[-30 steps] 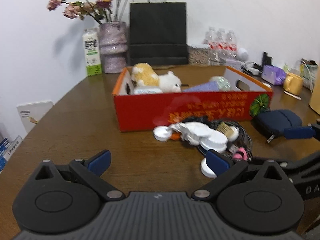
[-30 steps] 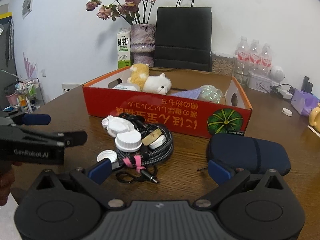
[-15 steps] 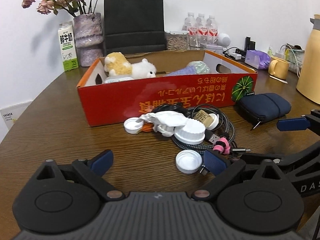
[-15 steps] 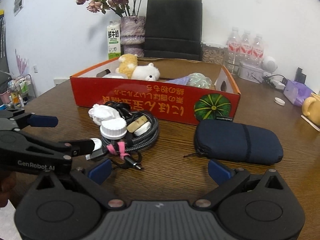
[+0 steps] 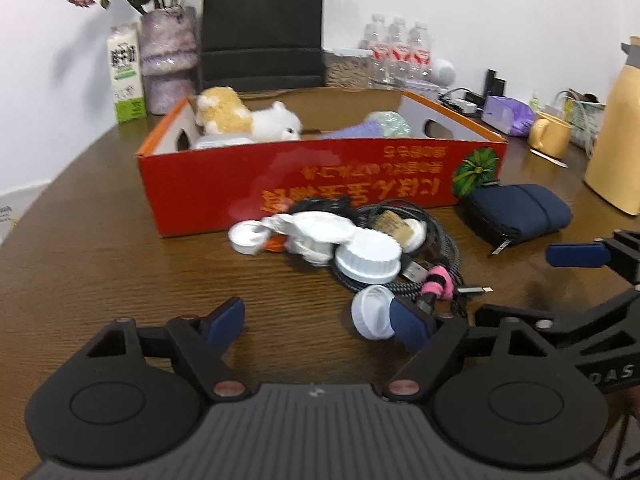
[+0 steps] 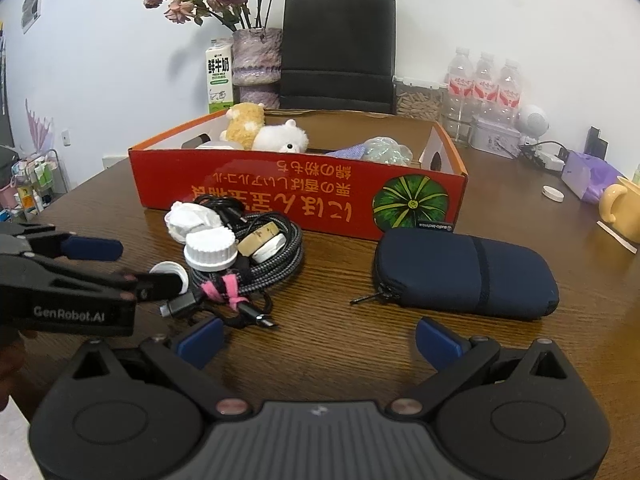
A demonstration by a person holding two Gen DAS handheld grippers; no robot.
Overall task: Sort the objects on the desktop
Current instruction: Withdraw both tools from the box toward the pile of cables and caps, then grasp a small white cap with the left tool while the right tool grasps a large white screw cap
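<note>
A red cardboard box [image 5: 320, 184] [image 6: 296, 196] holds plush toys and a few other items. In front of it lies a heap: coiled braided cable [image 5: 436, 252] [image 6: 276, 256], crumpled white tissue [image 5: 316, 228] [image 6: 188, 216], a ribbed white cap [image 5: 368, 258] [image 6: 210, 248] and small white lids [image 5: 370, 312] [image 6: 170, 270]. A navy zip pouch [image 5: 520, 212] [image 6: 464, 272] lies to the right. My left gripper [image 5: 320, 322] is open, its right finger beside a small white lid. My right gripper [image 6: 318, 340] is open and empty, between cable and pouch.
At the back stand a black paper bag [image 6: 338, 44], a vase of dried flowers [image 6: 256, 60], a milk carton [image 6: 219, 76] and water bottles [image 6: 484, 80]. A yellow mug [image 5: 548, 140] and a tan jug [image 5: 620, 128] stand at the right.
Both grippers have moved forward toward the heap. The left gripper's right finger now sits right beside the small white lid. Both stay open.
</note>
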